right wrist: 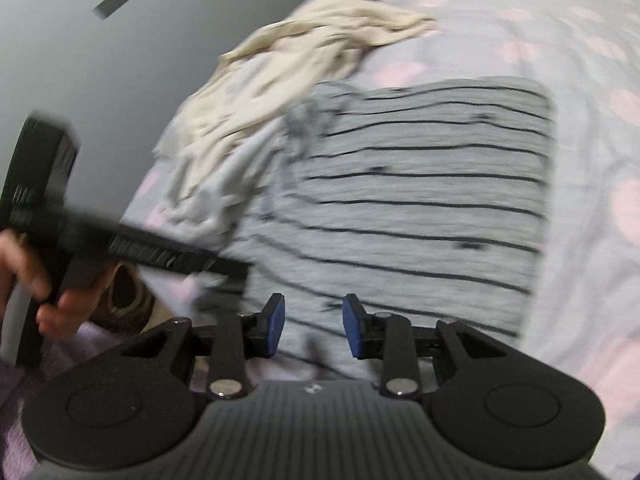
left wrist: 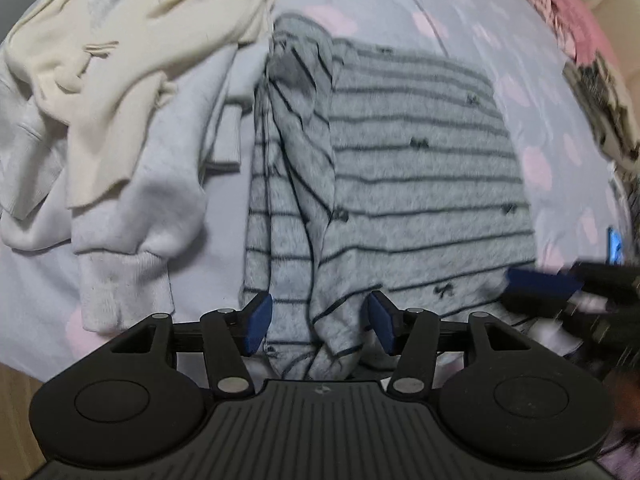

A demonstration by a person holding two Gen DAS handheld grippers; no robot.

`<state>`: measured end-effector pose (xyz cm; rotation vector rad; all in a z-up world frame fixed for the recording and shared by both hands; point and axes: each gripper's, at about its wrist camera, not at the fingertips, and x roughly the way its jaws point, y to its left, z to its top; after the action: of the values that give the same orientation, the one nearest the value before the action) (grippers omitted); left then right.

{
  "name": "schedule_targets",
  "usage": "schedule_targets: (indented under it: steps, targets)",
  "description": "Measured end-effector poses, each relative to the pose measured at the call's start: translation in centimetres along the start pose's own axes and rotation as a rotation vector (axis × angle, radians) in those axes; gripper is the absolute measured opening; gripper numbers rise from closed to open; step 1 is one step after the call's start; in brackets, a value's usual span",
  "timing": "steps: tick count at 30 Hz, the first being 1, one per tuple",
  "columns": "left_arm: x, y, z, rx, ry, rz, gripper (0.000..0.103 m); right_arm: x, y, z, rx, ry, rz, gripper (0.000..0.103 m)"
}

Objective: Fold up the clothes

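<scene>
The striped top (left wrist: pixel 420 184) lies flat on the bedsheet (left wrist: pixel 472 32), one sleeve (left wrist: pixel 292 184) folded along its left side. The left gripper (left wrist: pixel 316 322) is spread around the sleeve's cuff; the right gripper (right wrist: pixel 314 326), spread and empty, hovers over the top's near edge. A cream garment (left wrist: pixel 140 40) lies left of the top

Bedsheet (left wrist: pixel 460 8) w/ striped top (left wrist: pixel 420 184), clothes pile (left wrist: pixel 120 100)

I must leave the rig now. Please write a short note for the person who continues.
Left gripper: open, jaws either side of the folded-in sleeve cuff.
Right gripper: open, over the near hem of the striped grey sweater.
Sweater lies flat on the bedsheet, one sleeve folded in.
Cream garment and white sweatshirt lie unfolded beside it.
</scene>
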<state>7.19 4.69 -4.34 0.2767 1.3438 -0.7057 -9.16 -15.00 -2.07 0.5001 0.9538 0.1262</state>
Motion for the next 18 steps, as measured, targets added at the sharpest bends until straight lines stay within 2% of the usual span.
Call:
schedule_targets:
  steps: [1,2,3,5,14,16,17,18]
  targets:
    - [0.3,-0.1,-0.1,0.006,0.005,0.013,0.039,-0.3,-0.7,0.0,0.020,-0.006,-0.017,0.036]
    - [0.5,-0.1,-0.2,0.013,0.011,0.026,0.024,-0.4,-1.2,0.1,0.038,-0.009,-0.033,0.036]
    - [0.5,-0.1,-0.2,0.015,0.009,0.033,0.015,-0.4,-1.7,0.2,0.053,-0.009,-0.049,0.036]
    - [0.1,0.0,-0.1,0.013,-0.002,0.039,0.008,-0.5,-2.5,0.3,0.069,-0.008,-0.080,0.036]
    - [-1.8,0.5,0.4,0.006,-0.053,0.068,0.006,-0.5,-3.6,0.0,0.083,0.023,-0.124,0.036]
    - [-0.7,0.3,0.5,0.007,-0.046,0.077,0.006,-0.4,-3.8,-0.1,0.084,0.029,-0.124,0.036]
    - [-0.1,0.2,0.5,0.013,-0.031,0.083,0.008,-0.4,-3.9,-0.2,0.083,0.031,-0.126,0.036]
    - [0.2,0.1,0.5,0.017,-0.025,0.091,0.014,-0.4,-3.9,-0.2,0.081,0.034,-0.129,0.036]
